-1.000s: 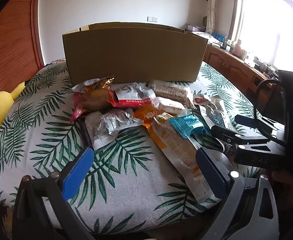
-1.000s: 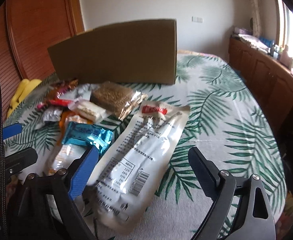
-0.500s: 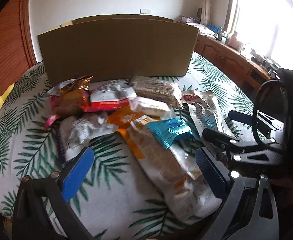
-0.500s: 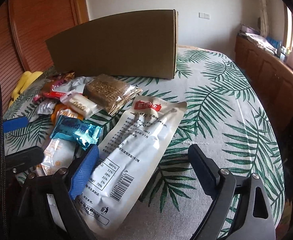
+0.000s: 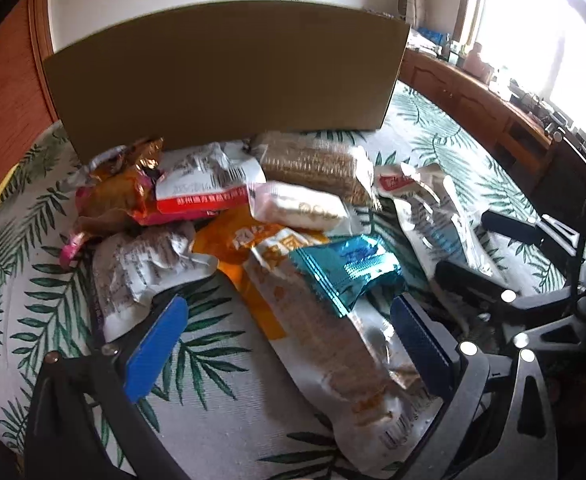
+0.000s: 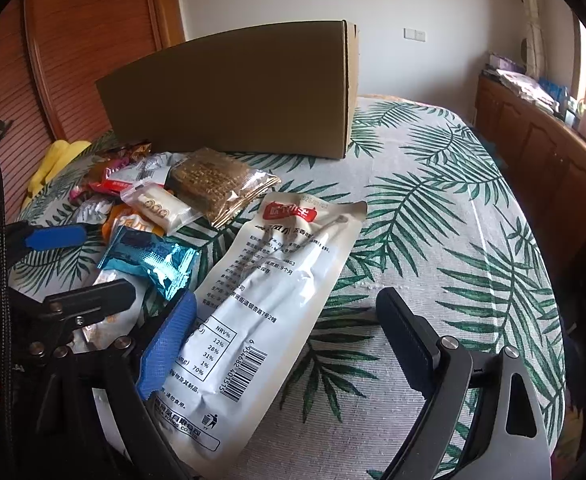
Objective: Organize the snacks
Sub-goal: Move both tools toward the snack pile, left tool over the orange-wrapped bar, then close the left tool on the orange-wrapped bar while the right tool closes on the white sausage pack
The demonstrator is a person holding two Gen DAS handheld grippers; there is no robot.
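Note:
A pile of snack packets lies on the leaf-print tablecloth in front of a cardboard box [image 5: 229,76], which also shows in the right wrist view [image 6: 245,88]. My left gripper [image 5: 289,344] is open, its jaws either side of a long orange-and-white packet [image 5: 325,340] with a teal foil packet [image 5: 349,272] on it. My right gripper [image 6: 289,340] is open over a long white pouch with a red label [image 6: 269,288]. A brown cracker pack [image 6: 213,180] and a small white bar [image 6: 157,204] lie behind. The right gripper shows in the left wrist view [image 5: 489,256].
A wooden cabinet [image 6: 541,148] with clutter on top runs along the right wall under a bright window. A wooden wardrobe [image 6: 73,40] stands at left. A yellow object [image 6: 53,160] lies at the table's left edge. The left gripper [image 6: 73,268] shows in the right wrist view.
Both grippers have moved forward and lower toward the snacks. The left one now straddles the long orange packet, the right one the white pouch. Both stay open.

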